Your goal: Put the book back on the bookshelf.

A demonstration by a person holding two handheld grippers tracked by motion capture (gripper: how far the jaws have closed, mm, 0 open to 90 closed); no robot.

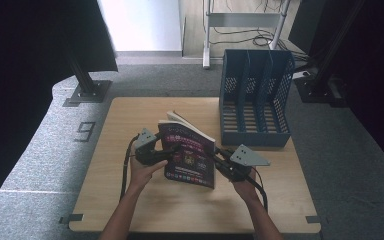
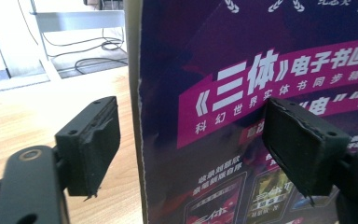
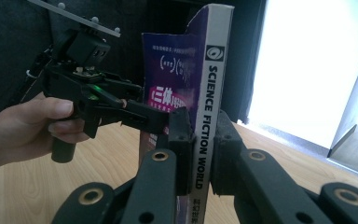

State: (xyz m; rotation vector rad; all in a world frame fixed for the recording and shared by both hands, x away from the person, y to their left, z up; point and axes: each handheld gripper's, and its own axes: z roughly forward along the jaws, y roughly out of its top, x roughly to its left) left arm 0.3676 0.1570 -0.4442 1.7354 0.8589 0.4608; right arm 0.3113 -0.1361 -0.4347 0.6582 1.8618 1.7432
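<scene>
**On the bench, a book stands ready for the file rack**

On the light wooden bench point(image 1: 130, 200) the largest thing is the blue perforated plastic file rack point(image 1: 255, 97) with upright slots, standing at the far right corner. Just in front of it, near the middle of the bench, a purple paperback book point(image 1: 190, 155) with a white spine stands upright, tilted a little, its lower edge apparently on the wood.

The right hand-held gripper point(image 3: 204, 154) is clamped on the book's spine, one pad on each side of the lettering. The left hand-held gripper point(image 2: 191, 144) has its jaws spread apart, one pad beside the fore edge and one in front of the cover, pressing on neither.

The step in hand looks like passing the book to one grip for the rack. To do it well, the right grip should stay firm and low on the spine, keep the book vertical, and line its edge up with an open slot.
</scene>
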